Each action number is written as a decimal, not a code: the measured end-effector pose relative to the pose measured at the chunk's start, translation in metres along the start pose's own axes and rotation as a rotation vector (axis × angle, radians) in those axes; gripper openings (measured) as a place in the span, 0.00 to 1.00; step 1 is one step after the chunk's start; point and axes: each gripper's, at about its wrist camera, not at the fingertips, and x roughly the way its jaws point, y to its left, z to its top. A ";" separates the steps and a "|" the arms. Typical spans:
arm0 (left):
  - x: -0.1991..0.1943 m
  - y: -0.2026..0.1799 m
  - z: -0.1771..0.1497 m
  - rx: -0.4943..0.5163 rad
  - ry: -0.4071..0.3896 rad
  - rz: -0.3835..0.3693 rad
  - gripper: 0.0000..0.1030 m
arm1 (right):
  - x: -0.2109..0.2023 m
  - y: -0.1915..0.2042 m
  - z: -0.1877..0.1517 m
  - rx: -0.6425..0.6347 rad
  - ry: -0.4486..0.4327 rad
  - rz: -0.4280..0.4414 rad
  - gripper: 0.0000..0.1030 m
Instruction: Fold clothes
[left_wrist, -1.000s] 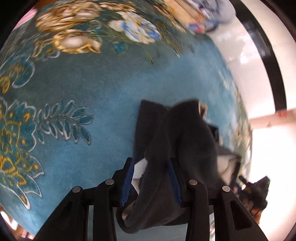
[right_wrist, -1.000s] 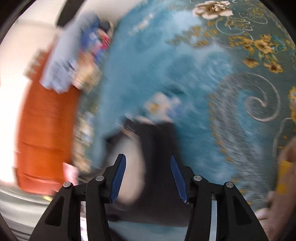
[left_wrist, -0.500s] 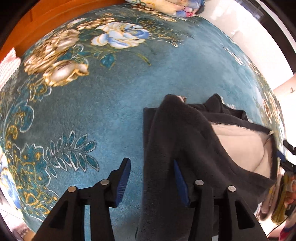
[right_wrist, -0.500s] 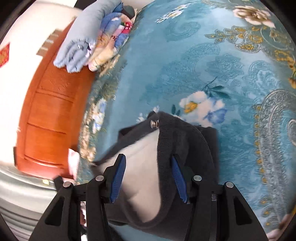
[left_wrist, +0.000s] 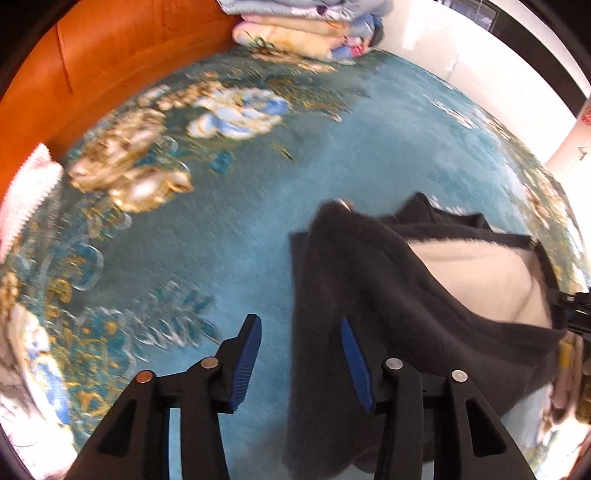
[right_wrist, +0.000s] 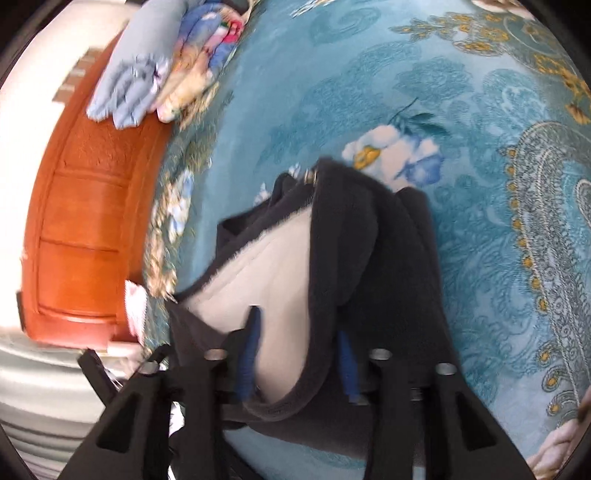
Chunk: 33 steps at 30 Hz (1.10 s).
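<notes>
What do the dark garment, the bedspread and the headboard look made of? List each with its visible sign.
Dark garment: looks like fleece, with a matte, fuzzy charcoal nap and a pale, plush lining.
Bedspread: probably a soft woven or short-pile fabric, teal with floral and gold patterns and a slight sheen.
Headboard: seems to be wood, orange-brown with faint grain, recessed panels and a glossy varnish.

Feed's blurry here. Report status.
Left hand-held gripper open, empty. Right hand-held gripper open around fleece edge. Fleece half-folded on bedspread. Nothing in the way.
</notes>
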 end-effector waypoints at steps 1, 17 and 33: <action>0.002 0.000 -0.003 -0.004 0.012 -0.012 0.42 | 0.003 0.003 -0.001 -0.004 0.009 -0.013 0.17; 0.007 0.040 -0.022 -0.266 -0.008 -0.200 0.10 | -0.024 0.009 0.013 0.123 -0.106 0.228 0.06; 0.016 0.075 -0.030 -0.487 -0.029 -0.314 0.11 | -0.031 0.048 0.032 -0.085 -0.200 -0.084 0.24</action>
